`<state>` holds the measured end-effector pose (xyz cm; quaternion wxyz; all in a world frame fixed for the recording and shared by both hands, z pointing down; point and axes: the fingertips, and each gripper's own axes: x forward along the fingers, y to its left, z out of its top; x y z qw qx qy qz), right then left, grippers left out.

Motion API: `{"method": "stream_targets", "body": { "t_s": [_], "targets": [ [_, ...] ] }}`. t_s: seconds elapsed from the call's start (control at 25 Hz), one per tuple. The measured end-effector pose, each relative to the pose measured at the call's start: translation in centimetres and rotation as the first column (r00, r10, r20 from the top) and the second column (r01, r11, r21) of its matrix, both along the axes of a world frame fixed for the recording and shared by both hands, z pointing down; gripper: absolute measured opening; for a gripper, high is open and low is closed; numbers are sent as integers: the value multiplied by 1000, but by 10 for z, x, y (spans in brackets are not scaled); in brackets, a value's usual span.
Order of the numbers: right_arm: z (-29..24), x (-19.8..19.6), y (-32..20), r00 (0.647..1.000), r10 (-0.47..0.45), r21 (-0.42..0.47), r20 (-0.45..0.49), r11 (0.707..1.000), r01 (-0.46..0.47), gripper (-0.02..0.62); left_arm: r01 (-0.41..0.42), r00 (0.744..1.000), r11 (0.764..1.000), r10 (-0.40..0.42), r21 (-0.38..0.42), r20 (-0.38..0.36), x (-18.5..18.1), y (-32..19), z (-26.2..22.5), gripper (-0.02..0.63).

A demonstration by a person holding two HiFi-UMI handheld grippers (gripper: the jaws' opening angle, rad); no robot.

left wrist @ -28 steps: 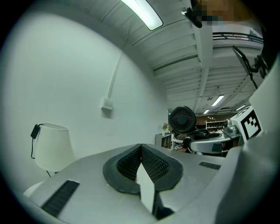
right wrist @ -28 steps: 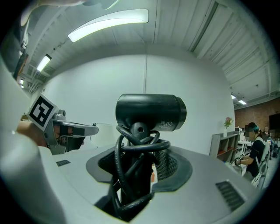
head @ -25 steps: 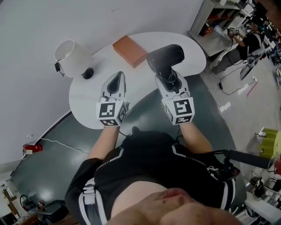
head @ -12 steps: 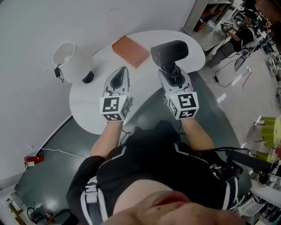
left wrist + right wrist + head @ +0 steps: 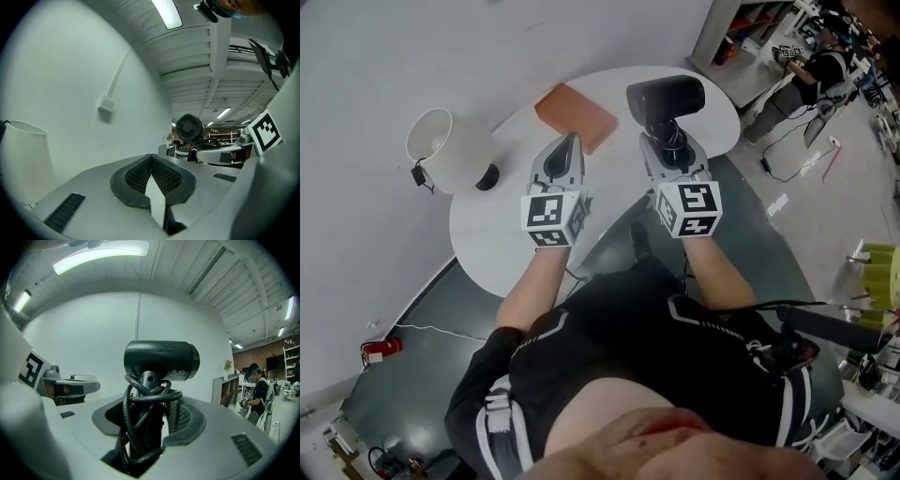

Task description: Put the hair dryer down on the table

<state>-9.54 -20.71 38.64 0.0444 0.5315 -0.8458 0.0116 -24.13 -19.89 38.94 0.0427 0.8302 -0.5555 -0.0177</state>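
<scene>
A pale wall (image 5: 441, 56) and a dark green-grey floor (image 5: 412, 319) frame the round white surface (image 5: 492, 234), which only the head view takes in whole. The person (image 5: 628, 375) wearing the camera stands at its near edge in a black top, with both forearms reaching over it. A second person (image 5: 255, 390) stands well off to the right, small in the head view and plainer in the right gripper view.

A white lamp shade (image 5: 450, 141) sits at the far left of the surface, and the left gripper view catches it at its left margin. A flat reddish-brown block (image 5: 577, 111) lies near the far edge, just beyond the left gripper's tip. It shows in the head view alone.

The black hair dryer (image 5: 666, 96) is held up over the far right part of the surface, handle down in the right gripper (image 5: 669, 142) and barrel lying crosswise. That gripper's own view adds what the head view cannot: the jaws pinch the handle from both sides, and a black cord (image 5: 140, 394) is wound in loops round the handle. The left gripper view sees the dryer from behind, showing its round intake grille (image 5: 189, 127). No view shows the dryer touching the surface.

The left gripper (image 5: 570, 145) hangs over the middle of the surface. In its own view the jaws are pressed together tip to tip with nothing between them.
</scene>
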Motion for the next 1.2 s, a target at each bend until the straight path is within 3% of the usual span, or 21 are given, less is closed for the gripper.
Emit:
{"method": "stream_targets", "body": {
  "t_s": [0.36, 0.64, 1.2],
  "targets": [
    [3, 31, -65, 999, 34, -11, 24, 999, -34, 222, -7, 1000, 1000, 6, 4, 23, 34, -61, -7, 32],
    [12, 69, -119, 991, 110, -46, 75, 993, -107, 222, -35, 998, 999, 36, -17, 61, 68, -106, -1, 32],
    [71, 147, -214, 957, 270, -195, 104, 949, -247, 222, -101, 986, 988, 115, -115, 123, 141, -193, 39, 32]
  ]
}}
